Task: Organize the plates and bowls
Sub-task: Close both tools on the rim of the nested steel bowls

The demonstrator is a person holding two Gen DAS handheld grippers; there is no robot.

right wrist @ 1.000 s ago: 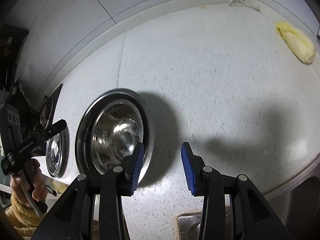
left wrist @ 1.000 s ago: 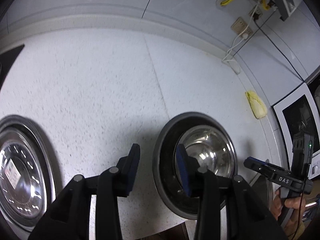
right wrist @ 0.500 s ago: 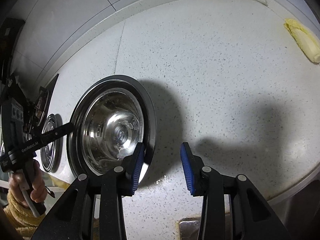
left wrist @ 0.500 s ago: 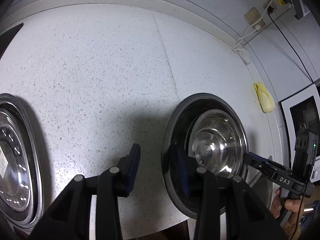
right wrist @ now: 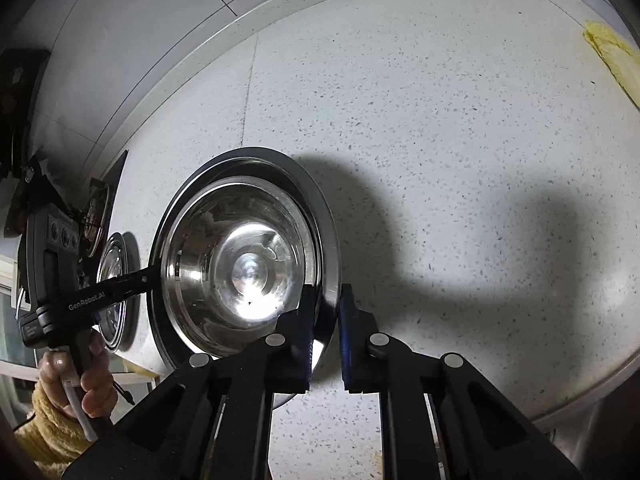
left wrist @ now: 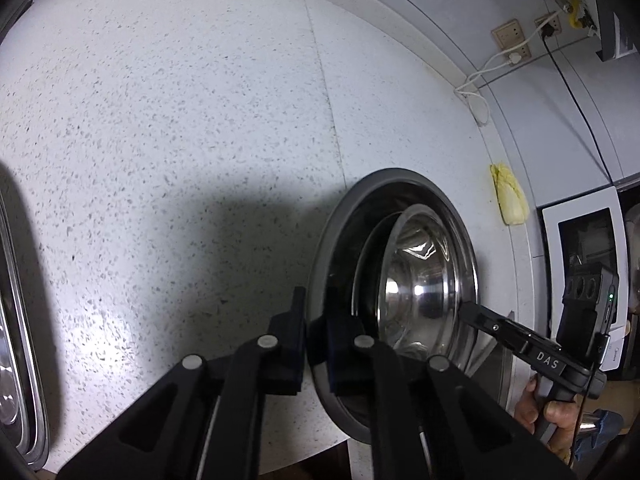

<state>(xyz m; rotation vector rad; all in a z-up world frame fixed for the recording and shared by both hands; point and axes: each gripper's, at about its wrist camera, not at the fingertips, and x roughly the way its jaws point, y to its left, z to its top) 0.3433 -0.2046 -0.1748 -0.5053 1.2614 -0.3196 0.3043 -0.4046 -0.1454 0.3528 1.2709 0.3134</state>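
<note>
In the left wrist view the left gripper point(left wrist: 316, 344) sits at lower centre with its fingers point(left wrist: 294, 340) pinched on the near left rim of a dark plate point(left wrist: 360, 188), one pad outside the rim and the other inside it. In the right wrist view the right gripper point(right wrist: 325, 334) at lower centre pinches the opposite rim of the same plate point(right wrist: 256, 154), its blue pads either side of the edge. A shiny steel bowl point(right wrist: 244, 264) rests inside the plate, its bright base catching the light; in the left view the bowl point(left wrist: 424, 280) fills the plate's right half. The plate lies on a white speckled counter point(left wrist: 180, 140) near its front edge. A second steel dish point(left wrist: 16, 320) shows at the far left edge of the left view, and in the right view it point(right wrist: 114, 284) stands just left of the plate, partly behind the other gripper's arm. A yellow cloth point(left wrist: 508, 196) lies at the counter's back edge, right of the plate; it appears at the upper right of the right view. White cables point(left wrist: 480, 80) run up to wall sockets in the upper right. A hand point(right wrist: 80, 376) in a yellow sleeve point(right wrist: 44, 432) grips the left tool's handle at lower left.
</note>
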